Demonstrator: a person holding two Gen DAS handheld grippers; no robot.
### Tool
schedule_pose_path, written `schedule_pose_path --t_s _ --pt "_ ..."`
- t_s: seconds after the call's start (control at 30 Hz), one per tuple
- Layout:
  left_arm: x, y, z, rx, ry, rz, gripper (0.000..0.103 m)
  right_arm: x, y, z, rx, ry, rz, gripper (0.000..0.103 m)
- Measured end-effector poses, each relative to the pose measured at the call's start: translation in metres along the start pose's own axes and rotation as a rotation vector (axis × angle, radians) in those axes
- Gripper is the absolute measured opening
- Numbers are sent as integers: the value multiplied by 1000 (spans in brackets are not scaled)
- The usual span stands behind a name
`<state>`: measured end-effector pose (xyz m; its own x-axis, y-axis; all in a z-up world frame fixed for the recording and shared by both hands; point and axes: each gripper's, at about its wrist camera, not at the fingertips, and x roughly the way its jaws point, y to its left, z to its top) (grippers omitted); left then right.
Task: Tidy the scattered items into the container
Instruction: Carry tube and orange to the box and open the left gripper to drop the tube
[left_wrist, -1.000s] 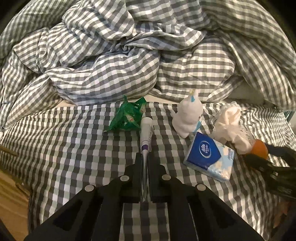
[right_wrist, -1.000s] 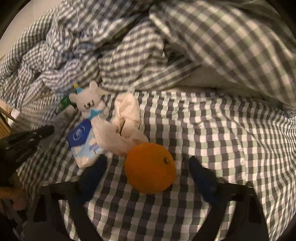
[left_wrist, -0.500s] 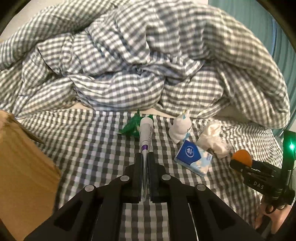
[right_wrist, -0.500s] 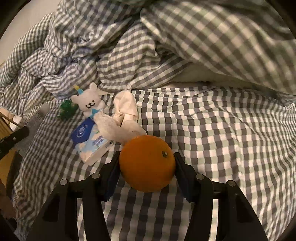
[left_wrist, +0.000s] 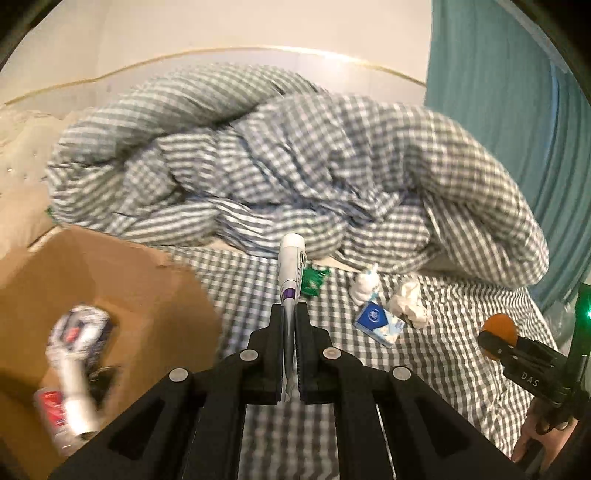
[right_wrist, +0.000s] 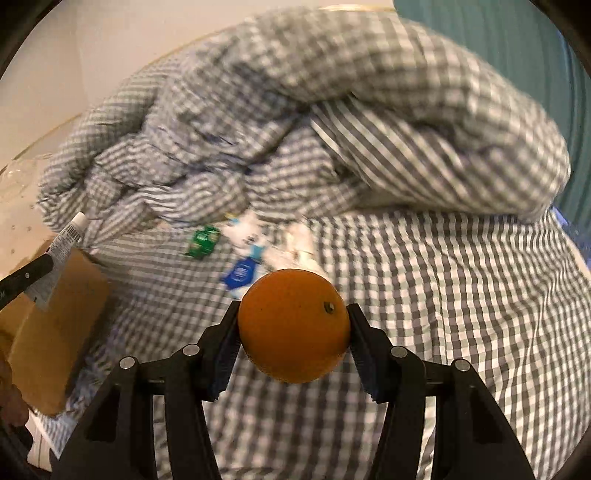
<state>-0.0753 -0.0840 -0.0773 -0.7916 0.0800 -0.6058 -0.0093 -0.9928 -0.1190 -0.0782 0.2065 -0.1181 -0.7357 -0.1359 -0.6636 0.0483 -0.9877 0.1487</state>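
Since lifted off bed: orange, tube.

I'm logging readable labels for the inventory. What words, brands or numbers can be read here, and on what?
"DAS": white letters on the right gripper, seen from the left wrist.
Tube in the left gripper: barcode and small print, unreadable.
Blue tissue pack: round logo, blurred.
Green packet: print too small.
Items in the cardboard box: motion-blurred.
Orange: no text.
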Motion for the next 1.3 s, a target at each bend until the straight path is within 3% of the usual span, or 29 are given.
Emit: schedule_pose_path --t_s 0.33,0.6,0.73,0.97,1.0,1.07,1.1,1.13,1.23,1.3 --pt "-81 98 14 -67 -48 150 4 -53 110 18 -108 -97 135 55" --pt "-122 138 14 -90 -97 199 4 -78 173 30 -197 -143 202 55" --pt "-126 150 15 -100 -91 205 4 -86 192 32 -224 -155 216 55" --pt "-107 176 3 -139 -9 214 8 -95 213 30 -249 -166 218 55" --pt "-107 179 2 -148 -11 220 14 -94 217 30 -255 -164 219 55" --pt "-108 183 1 -165 -13 219 45 -92 223 30 -263 -159 224 55" --pt "-111 186 1 -177 -26 222 70 -90 227 30 -267 -156 228 55" --pt "-116 189 0 -189 -51 224 81 -90 229 30 -270 -153 231 55" --pt "-125 200 1 -222 -81 227 96 -84 243 30 -292 -142 246 55" --pt "-129 209 1 -244 -88 223 96 -78 256 29 -314 -132 260 55"
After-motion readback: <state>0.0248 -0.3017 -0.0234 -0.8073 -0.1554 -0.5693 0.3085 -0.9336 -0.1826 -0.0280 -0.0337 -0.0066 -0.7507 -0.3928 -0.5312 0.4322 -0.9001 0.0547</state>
